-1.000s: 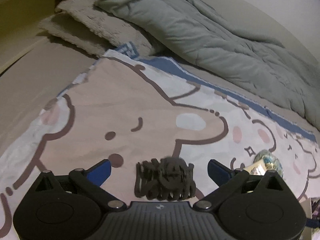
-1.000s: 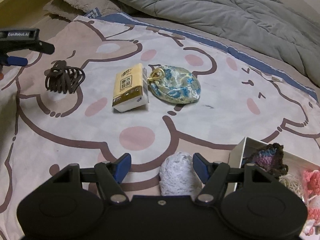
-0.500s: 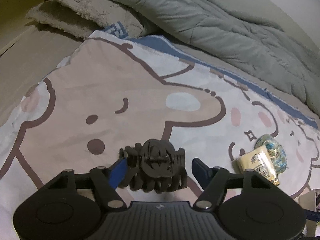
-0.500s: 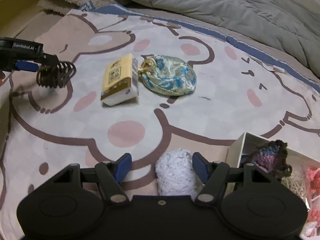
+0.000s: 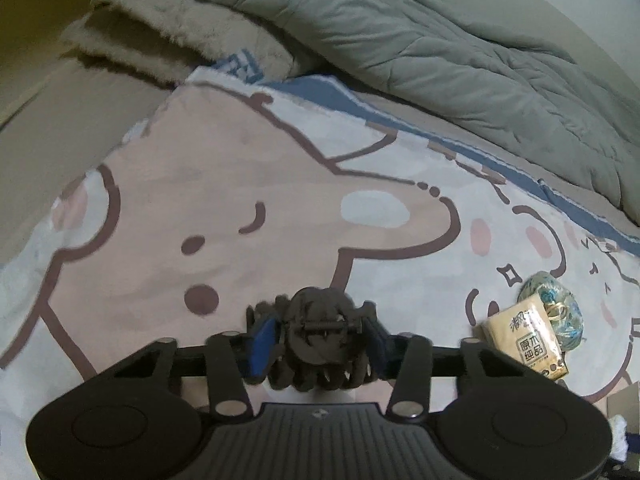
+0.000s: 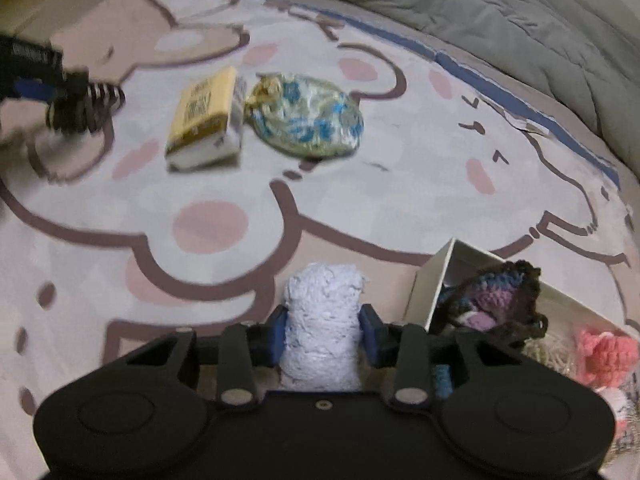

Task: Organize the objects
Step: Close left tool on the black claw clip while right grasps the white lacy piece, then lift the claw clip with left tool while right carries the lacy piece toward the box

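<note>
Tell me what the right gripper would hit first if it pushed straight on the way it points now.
The right gripper has just been closing and now presses on the white crocheted piece, so that comes first. Pointing steeply down, it would likely drive this into the cartoon-print blanket just ahead; the white box sits off to its right.

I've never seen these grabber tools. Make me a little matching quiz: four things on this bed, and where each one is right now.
Things:
1. dark hair claw
2. white knitted piece
3. tissue pack
4. dark crochet pouch

Places:
a. in the white box
b. clamped in the right gripper
c. beside the floral pouch
d. clamped in the left gripper

Pairs: 1-d, 2-b, 3-c, 4-a
</note>
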